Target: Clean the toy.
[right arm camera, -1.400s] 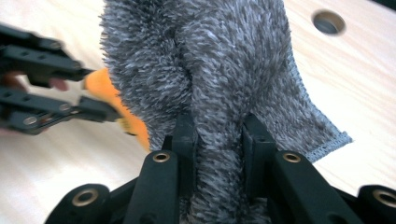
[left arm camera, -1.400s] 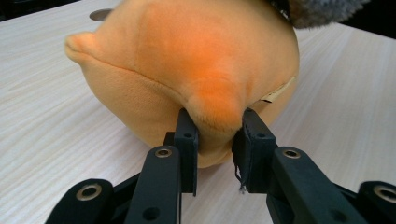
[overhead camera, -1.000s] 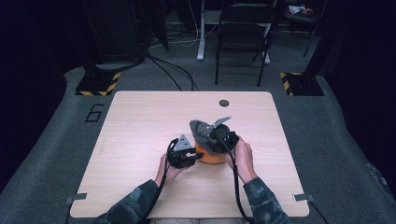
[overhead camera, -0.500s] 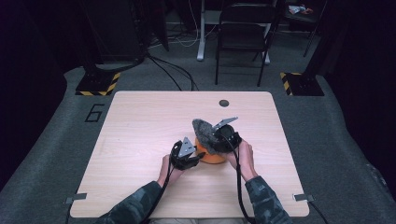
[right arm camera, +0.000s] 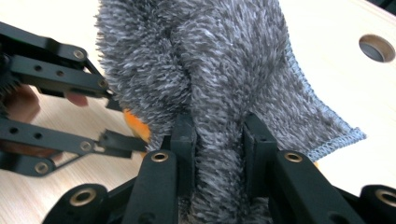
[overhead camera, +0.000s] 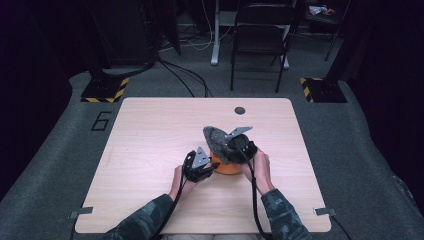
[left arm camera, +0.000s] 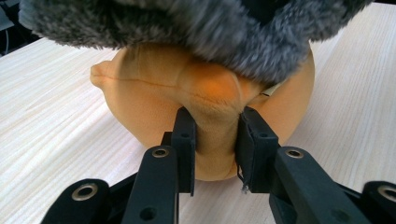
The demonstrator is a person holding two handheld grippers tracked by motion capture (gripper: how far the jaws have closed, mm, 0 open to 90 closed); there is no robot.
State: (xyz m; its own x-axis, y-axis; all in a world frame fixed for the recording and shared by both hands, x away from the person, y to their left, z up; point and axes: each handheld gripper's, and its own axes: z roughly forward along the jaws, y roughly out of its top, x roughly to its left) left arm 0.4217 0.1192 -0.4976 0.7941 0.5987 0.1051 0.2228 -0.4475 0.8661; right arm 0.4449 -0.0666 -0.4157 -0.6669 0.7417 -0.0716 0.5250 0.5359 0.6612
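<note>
Evidently both grippers are working mid-table [overhead camera: 150, 130]: the left gripper [left arm camera: 215, 140], jaws just closing, is pinching a fold of the soft orange plush [left arm camera: 154, 107], while the right gripper [right arm camera: 218, 140] is clamping the limp, light grey cloth [right arm camera: 224, 56] draped over it.

Light wooden table [overhead camera: 150, 150]: round cable hole [overhead camera: 240, 110] near far edge; orange plush object [overhead camera: 227, 167] resting near centre, toward near side.
</note>
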